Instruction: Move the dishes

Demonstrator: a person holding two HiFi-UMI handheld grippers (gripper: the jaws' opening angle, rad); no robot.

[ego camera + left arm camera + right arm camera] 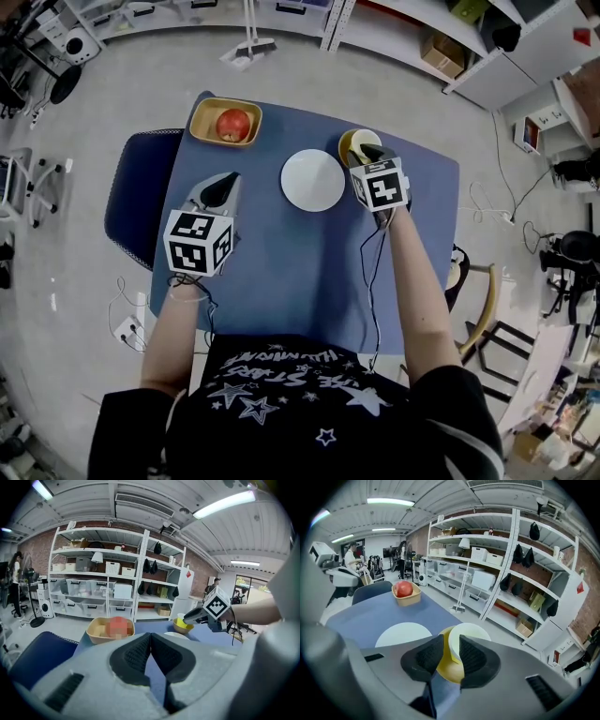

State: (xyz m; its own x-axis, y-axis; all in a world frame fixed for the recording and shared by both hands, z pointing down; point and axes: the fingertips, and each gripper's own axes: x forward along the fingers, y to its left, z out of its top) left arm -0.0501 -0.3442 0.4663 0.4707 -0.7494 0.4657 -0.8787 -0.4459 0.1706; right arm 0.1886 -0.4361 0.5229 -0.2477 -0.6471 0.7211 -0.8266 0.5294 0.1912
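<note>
Plate mid-frame; tray with apple upper left.
Right gripper jaws pinch the cup wall inside the bowl; left gripper jaws closed, empty.

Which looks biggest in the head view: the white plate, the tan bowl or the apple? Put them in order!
The white plate and tan bowl: about alike, so I won't rank them.
Then the apple, clearly smallest, inside the tan bowl.

Table lies bare up close; white plate blocks its far middle
</note>
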